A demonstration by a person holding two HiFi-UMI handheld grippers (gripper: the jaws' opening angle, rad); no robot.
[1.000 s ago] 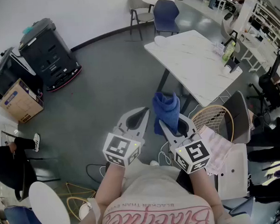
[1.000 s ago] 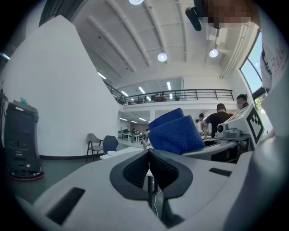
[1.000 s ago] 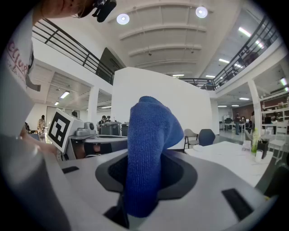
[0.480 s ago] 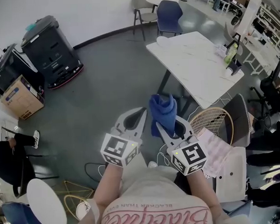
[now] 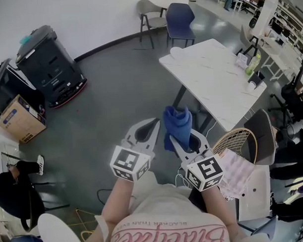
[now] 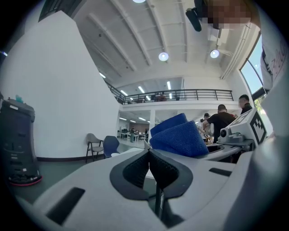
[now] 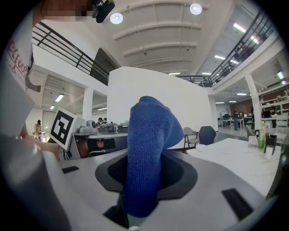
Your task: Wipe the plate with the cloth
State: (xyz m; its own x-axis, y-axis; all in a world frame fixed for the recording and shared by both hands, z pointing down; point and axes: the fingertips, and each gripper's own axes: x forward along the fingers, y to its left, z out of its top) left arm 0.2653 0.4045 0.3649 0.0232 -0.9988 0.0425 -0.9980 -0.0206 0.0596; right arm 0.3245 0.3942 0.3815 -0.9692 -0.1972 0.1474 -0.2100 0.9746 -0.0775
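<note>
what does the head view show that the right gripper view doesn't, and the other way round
Only the head view: the cardboard box, the black machine and the grey floor. Only the right gripper view: the ceiling lights and the balcony railing. Both: the blue cloth clamped in the right gripper, the white table and the blue chair beyond it.

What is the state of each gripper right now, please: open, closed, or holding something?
Left gripper: closed, nothing between its jaws.
Right gripper: closed on the blue fuzzy cloth.
</note>
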